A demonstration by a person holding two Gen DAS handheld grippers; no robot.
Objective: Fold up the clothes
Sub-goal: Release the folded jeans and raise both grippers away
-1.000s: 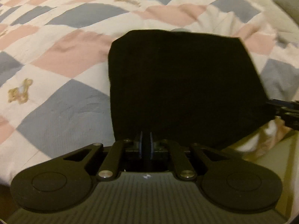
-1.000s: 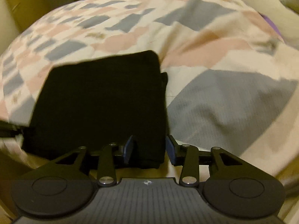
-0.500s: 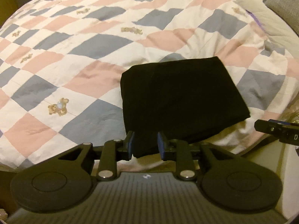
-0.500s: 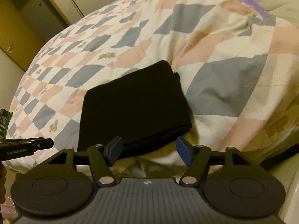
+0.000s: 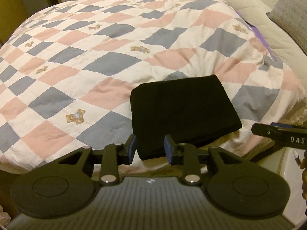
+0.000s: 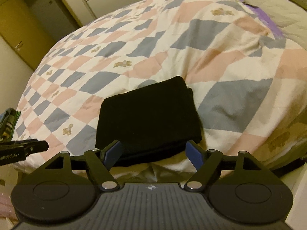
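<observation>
While black folded garment (image 5: pixel 182 111) lies flat at near edge of checked quilt (image 5: pixel 96 57), left gripper (image 5: pixel 150 149) and right gripper (image 6: pixel 153 153) hang spread, empty, clear of cloth. Judged: fold complete; retreat straight, avoid snagging near hem.

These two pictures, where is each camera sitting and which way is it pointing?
Left wrist view: sits on the left gripper, looking forward over the folded black cloth and the checked quilt; its own open fingers show, plus the right gripper's tip and a bit of hand at the right edge.
Right wrist view: sits on the right gripper, facing the same cloth from further right; its open fingers and the left gripper's tip show.
Shared: cloth, quilt, each other's gripper.
</observation>
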